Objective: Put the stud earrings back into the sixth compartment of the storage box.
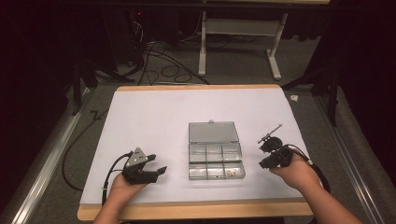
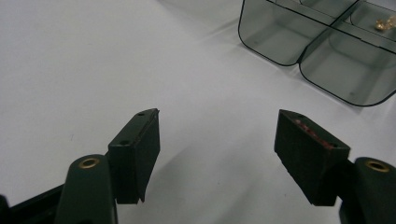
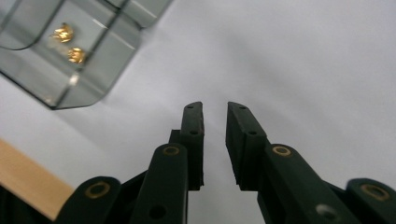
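Fingers of the left gripper spread wide, right gripper nearly closed on nothing, both flanking the open compartment box mid-table, two small gold pieces in its near-right cell, work seemingly unstarted.

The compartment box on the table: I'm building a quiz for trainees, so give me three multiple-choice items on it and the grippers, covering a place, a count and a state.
1. Where do the small gold pieces lie in the compartment box?
A. near-right compartment
B. far-left compartment
C. on the lid

2. How many gold pieces show in the right gripper view?
A. two
B. five
C. none

3. How do the left gripper's jaws stand?
A. wide apart, holding nothing
C. pressed together
B. clamped on the box

Answers: 1 A, the high view shows a gold speck at the corner nearest the right gripper. 2 A, two glints sit side by side. 3 A, bare white table shows between them.
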